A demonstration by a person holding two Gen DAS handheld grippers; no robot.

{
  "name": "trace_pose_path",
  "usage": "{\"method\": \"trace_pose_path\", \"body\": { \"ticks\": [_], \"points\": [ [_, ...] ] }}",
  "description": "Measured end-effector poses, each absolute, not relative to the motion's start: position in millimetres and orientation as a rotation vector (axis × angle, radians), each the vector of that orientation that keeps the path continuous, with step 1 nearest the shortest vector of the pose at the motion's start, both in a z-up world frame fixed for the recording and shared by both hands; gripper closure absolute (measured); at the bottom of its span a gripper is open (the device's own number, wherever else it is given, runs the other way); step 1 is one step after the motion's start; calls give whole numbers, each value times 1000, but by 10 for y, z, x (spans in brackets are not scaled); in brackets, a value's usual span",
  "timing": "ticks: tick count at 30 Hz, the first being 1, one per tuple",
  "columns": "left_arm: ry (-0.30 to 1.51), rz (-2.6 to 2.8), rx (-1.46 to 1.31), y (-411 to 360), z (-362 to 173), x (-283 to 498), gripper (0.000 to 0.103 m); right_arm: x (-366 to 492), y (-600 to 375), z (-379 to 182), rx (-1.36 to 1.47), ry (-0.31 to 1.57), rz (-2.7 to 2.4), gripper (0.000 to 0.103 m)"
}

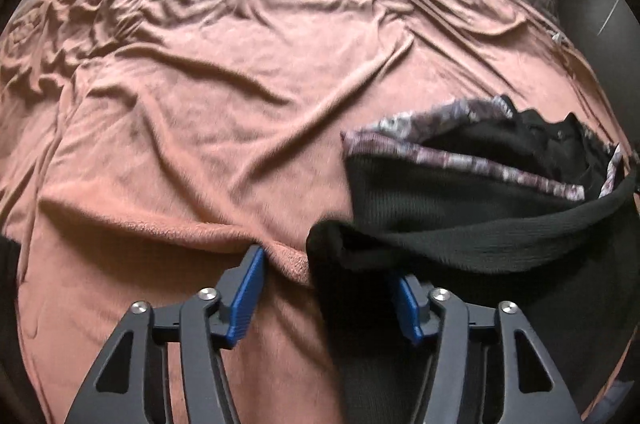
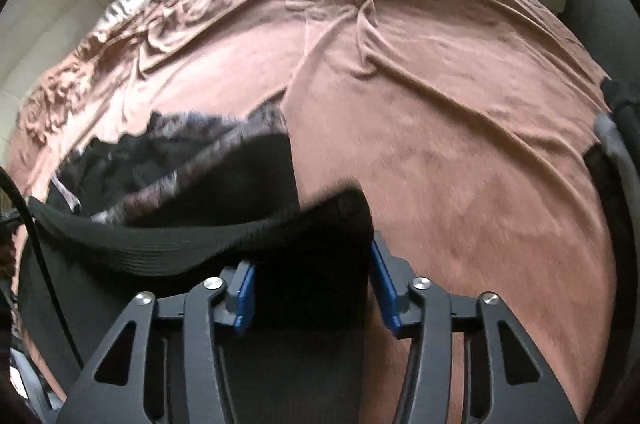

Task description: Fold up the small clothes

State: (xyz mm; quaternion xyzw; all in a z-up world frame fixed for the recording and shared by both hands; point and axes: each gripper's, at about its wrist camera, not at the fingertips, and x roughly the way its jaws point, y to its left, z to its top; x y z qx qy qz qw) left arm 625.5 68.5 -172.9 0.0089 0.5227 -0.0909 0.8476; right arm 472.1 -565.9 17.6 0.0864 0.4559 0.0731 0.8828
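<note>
Left gripper stands parted, black garment between its pads; right gripper straddles that waistband too (grip unclear) at the bed's near edge.

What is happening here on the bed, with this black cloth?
A person works with two handheld claws over a bed covered by a brown blanket. A small black garment with a patterned band lies near its edge. The right claw has a bunch of the black fabric between its fingers. The left claw stands at the garment's other end, open, with only one finger under the cloth. Folding has not yet begun.
</note>
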Motion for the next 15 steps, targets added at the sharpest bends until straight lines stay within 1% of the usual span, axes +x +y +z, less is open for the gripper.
{"method": "trace_pose_path", "body": {
  "ticks": [3, 6, 9, 11, 12, 13, 14, 15],
  "points": [
    [1084, -220, -6, 701, -1738, 6306, 50, 4744, -5724, 142, 209, 926, 187, 64],
    [1080, -231, -39, 732, -1746, 6340, 53, 4784, -5828, 91, 251, 924, 210, 66],
    [1075, -238, -74, 760, -1744, 6383, 58, 4822, -5935, 40, 308, 924, 225, 71],
    [1073, -239, -96, 771, -1738, 6402, 64, 4832, -6003, 19, 340, 919, 226, 78],
    [1072, -242, -103, 775, -1738, 6401, 70, 4833, -6044, 14, 358, 916, 229, 79],
    [1073, -248, -111, 776, -1734, 6408, 76, 4828, -6063, 12, 369, 915, 231, 84],
    [1075, -257, -119, 768, -1730, 6412, 80, 4816, -6076, 14, 375, 915, 233, 88],
    [1077, -270, -127, 755, -1723, 6413, 88, 4809, -6089, 21, 380, 913, 235, 89]
  ]
}}
